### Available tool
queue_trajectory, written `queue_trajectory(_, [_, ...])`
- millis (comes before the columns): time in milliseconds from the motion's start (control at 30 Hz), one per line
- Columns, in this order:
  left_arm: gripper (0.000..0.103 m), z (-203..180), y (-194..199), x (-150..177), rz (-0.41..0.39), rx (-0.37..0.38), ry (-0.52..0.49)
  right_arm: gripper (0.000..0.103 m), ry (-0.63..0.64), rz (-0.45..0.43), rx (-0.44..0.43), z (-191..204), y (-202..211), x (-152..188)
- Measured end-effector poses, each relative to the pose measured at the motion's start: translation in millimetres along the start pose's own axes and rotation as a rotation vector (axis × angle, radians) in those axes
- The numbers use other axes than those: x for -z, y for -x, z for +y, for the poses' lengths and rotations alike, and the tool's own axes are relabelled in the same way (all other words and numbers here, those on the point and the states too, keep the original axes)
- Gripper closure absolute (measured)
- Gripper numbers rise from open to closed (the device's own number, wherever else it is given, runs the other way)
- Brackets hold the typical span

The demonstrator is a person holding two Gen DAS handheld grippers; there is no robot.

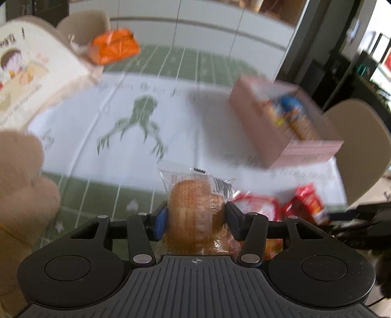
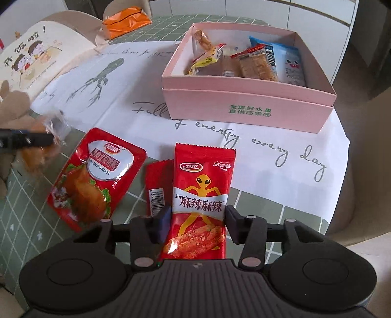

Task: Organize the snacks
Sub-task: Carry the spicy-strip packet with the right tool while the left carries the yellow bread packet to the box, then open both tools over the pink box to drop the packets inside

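My left gripper [image 1: 195, 215] is shut on a clear-wrapped golden cake [image 1: 193, 203] and holds it above the table; in the right wrist view the same cake [image 2: 36, 149] is a blur at the left edge. My right gripper [image 2: 198, 217] is shut on a red spicy-strip packet [image 2: 202, 176] with a yellow alien figure, its pads against the packet's two long edges. An open pink box [image 2: 244, 93] with several snacks inside stands beyond it, at the right in the left wrist view [image 1: 259, 127].
A red roast-duck pouch [image 2: 92, 178] and a small red packet [image 2: 157, 181] lie beside the gripped one on the green grid tablecloth. An orange packet [image 2: 125, 20] sits at the far side. A cream illustrated box [image 2: 31, 61] stands at the left. Beige chairs surround the table.
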State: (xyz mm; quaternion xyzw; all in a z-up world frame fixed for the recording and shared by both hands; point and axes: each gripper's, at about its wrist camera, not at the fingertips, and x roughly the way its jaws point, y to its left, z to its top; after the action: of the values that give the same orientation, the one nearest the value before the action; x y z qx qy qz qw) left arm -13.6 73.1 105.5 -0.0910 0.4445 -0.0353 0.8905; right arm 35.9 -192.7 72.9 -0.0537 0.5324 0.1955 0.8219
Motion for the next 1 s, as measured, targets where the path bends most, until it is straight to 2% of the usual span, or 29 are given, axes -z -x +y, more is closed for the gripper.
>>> queue_trajectory(100, [0.048, -13, 28, -23, -0.076, 0.107, 0.007, 0.058, -0.048, -0.034, -0.035, -9, 21, -7])
queue_trajectory(200, [0.048, -36, 52, -59, -0.179, 0.199, -0.031, 0.058, -0.071, -0.160, -0.062, -22, 67, -28])
queue_trajectory(333, [0.048, -81, 66, -124, -0.303, 0.347, -0.085, 0.058, -0.053, -0.357, -0.036, -36, 131, -77])
queue_trajectory(433, [0.047, -109, 59, -168, -0.341, 0.410, -0.107, 0.054, -0.065, -0.424, -0.025, -47, 153, -120])
queue_trajectory(467, [0.047, -116, 50, -179, -0.338, 0.414, -0.107, 0.051, -0.074, -0.433, -0.039, -51, 154, -134])
queue_trajectory(500, [0.047, -121, 35, -190, -0.315, 0.417, -0.096, 0.034, -0.072, -0.434, -0.059, -55, 149, -144])
queue_trajectory(533, [0.047, -124, 18, -196, -0.281, 0.421, -0.077, 0.024, -0.065, -0.419, -0.067, -59, 141, -154])
queue_trajectory(600, [0.050, -123, -33, -199, -0.178, 0.407, -0.007, 0.025, -0.075, -0.404, -0.013, -68, 120, -159])
queue_trajectory(667, [0.050, -124, -92, -188, -0.050, 0.360, 0.000, 0.025, -0.076, -0.375, 0.059, -78, 95, -150])
queue_trajectory(733, [0.050, -122, -129, -172, 0.004, 0.319, 0.004, 0.025, -0.107, -0.316, 0.076, -88, 75, -134])
queue_trajectory(800, [0.050, -113, -137, -159, -0.006, 0.313, 0.026, 0.025, -0.131, -0.256, 0.062, -93, 59, -117])
queue_trajectory(900, [0.050, -93, -116, -140, -0.054, 0.296, 0.066, 0.025, -0.137, -0.215, 0.074, -95, 48, -93])
queue_trajectory(1000, [0.050, -80, -93, -110, -0.024, 0.191, 0.009, 0.025, -0.149, -0.177, 0.057, -92, 41, -69])
